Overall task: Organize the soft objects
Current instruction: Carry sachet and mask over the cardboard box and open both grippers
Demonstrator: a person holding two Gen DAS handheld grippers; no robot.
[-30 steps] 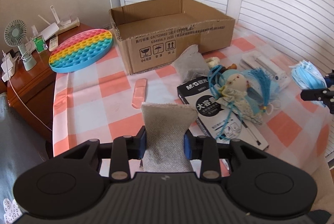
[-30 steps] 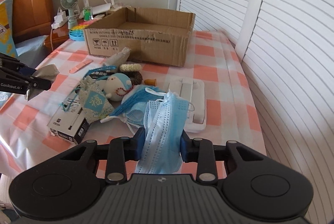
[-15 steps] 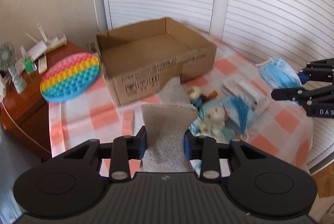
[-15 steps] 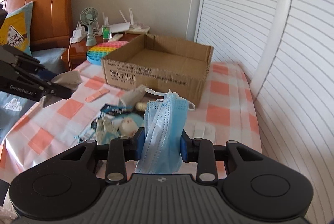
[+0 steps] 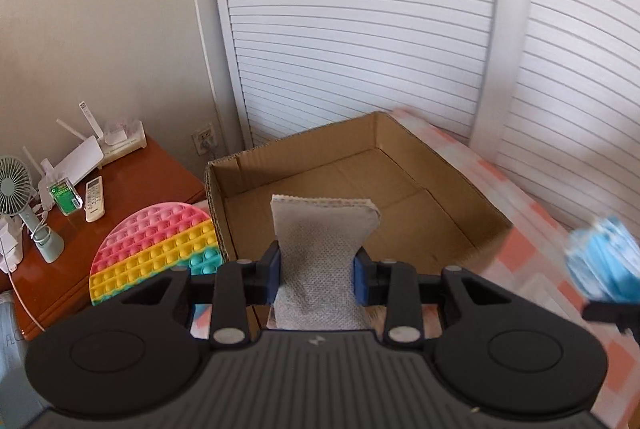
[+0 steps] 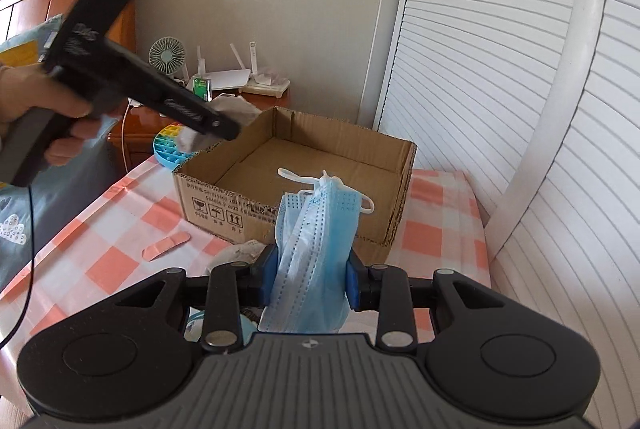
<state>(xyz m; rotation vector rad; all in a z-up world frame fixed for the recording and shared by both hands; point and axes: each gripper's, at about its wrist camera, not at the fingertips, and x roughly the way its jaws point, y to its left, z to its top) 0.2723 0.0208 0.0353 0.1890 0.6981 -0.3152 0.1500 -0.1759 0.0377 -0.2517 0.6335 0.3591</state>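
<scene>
The left gripper [image 5: 317, 269] has its jaws squeezed on a gray cloth pouch [image 5: 320, 249]. The pouch is up in the air, at the near edge of the open cardboard box [image 5: 420, 185]. The right gripper [image 6: 310, 283] has its jaws squeezed on a bunch of blue face masks [image 6: 316, 253], held up on the near side of the box. The box sits on a pink and white checked tabletop [image 6: 100, 241]. A rainbow pop toy [image 5: 156, 253] lies left of the box.

Checked tablecloth [image 6: 100, 249] carries cardboard box [image 6: 296, 185] and pink plaster [image 6: 166, 245]
</scene>
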